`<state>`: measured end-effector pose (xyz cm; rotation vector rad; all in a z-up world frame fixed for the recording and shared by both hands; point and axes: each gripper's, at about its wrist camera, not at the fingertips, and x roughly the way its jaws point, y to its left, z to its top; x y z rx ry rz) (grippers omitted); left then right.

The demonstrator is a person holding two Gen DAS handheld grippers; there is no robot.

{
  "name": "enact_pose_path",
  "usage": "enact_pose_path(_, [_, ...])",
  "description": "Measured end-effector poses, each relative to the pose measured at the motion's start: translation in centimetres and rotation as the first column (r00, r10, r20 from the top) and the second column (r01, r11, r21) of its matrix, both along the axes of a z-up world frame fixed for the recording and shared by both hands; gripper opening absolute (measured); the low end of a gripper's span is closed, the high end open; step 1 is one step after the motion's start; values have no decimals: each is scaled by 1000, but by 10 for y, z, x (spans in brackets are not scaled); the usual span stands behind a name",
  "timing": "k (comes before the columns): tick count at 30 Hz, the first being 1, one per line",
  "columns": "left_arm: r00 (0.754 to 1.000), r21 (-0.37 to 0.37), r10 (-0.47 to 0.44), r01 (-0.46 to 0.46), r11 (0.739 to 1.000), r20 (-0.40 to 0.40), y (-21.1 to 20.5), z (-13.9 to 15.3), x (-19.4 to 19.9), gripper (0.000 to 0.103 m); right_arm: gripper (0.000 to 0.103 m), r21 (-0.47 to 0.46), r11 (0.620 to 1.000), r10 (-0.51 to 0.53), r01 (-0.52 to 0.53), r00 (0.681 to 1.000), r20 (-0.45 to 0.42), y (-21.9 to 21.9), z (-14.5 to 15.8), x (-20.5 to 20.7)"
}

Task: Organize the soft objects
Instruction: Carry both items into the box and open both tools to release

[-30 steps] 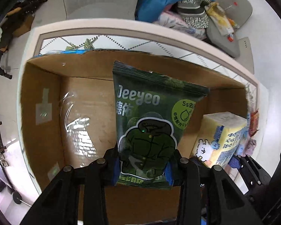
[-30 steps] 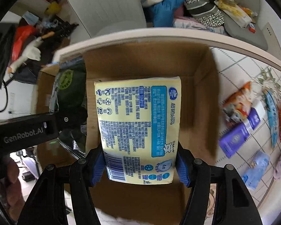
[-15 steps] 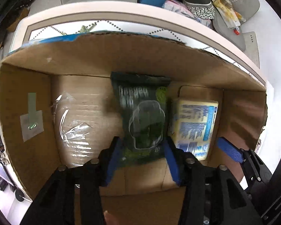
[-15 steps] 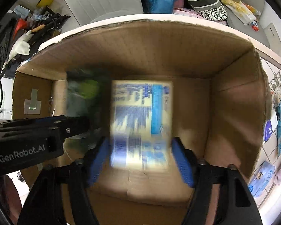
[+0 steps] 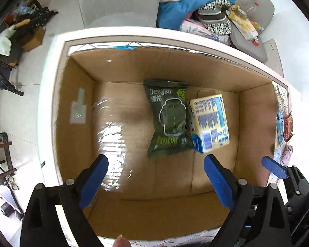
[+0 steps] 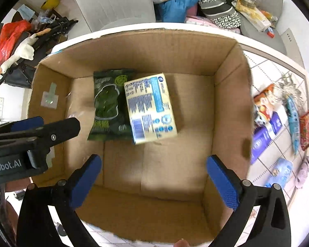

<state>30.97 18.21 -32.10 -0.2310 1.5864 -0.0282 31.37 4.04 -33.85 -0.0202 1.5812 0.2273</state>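
Left wrist view
My left gripper (image 5: 154, 177): jaws have just been opening and stand wide, nothing between them.
Green pack (image 5: 168, 117): on the floor of the box (image 5: 76, 111), ahead of my fingers and a little right of the midline, well clear of both pads.
Handling: I judge it light, crinkly and slick; best pinched across its flat sides near the lower seam.

Right wrist view
My right gripper (image 6: 154, 175): jaws have just been opening too, spread wide and empty.
Yellow pack (image 6: 150, 108): ahead of my fingers, tilted, its left edge lying over the green pack (image 6: 108, 105).
Handling: I judge it soft but blocky, light; squeeze across the short width.
Loose packs (image 6: 276, 121): on the table outside the box, off to my right.
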Motion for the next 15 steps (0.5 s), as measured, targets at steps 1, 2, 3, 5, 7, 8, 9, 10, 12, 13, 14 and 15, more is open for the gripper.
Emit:
enact_pose_path(1, [1000, 6, 2, -2, 1000, 16, 0, 6, -6, 95, 103, -2, 1000, -2, 2, 1000, 5, 1, 4, -4])
enact_pose_path(2, [1000, 10, 3, -3, 1000, 26, 0, 10, -11, 95, 103, -2, 1000, -1, 1, 1000, 13, 0, 12, -10])
enact_pose_path(3, [999, 10, 3, -3, 1000, 38, 2, 17, -19, 95, 103, -2, 1000, 0, 0, 1000, 17, -1, 17, -15])
enact_pose_path(5, [998, 25, 9, -10, 1000, 66, 4, 30, -33, 95, 103, -1, 1000, -4, 4, 1000, 27, -5, 30, -27])
enact_pose_path(7, [995, 39, 14, -18, 999, 97, 1, 43, -45, 95, 103, 11, 1000, -8, 7, 999, 42, -9, 42, -37])
enact_pose_path(8, [994, 46, 19, -24, 999, 109, 0, 48, -51, 95, 103, 12, 1000, -12, 11, 999, 49, -12, 48, -42])
enact_pose_path(9, [992, 46, 24, -30, 998, 122, -1, 54, -57, 95, 103, 19, 1000, -18, 17, 998, 56, -15, 54, -48])
enact_pose_path(10, [991, 46, 28, -34, 998, 130, -2, 58, -62, 95, 103, 29, 999, -21, 19, 998, 63, -18, 59, -53])
enact_pose_path(12, [988, 63, 35, -44, 997, 150, -4, 69, -75, 95, 103, 41, 999, -22, 18, 996, 87, -24, 73, -64])
enact_pose_path(13, [987, 66, 35, -46, 997, 157, -6, 75, -80, 95, 103, 46, 999, -21, 17, 995, 97, -26, 80, -69])
enact_pose_path(14, [986, 68, 36, -48, 997, 163, -8, 79, -86, 95, 103, 53, 998, -21, 16, 994, 106, -29, 86, -73])
enact_pose_path(15, [985, 76, 38, -52, 996, 169, -11, 84, -91, 95, 103, 61, 998, -21, 14, 993, 118, -33, 93, -78])
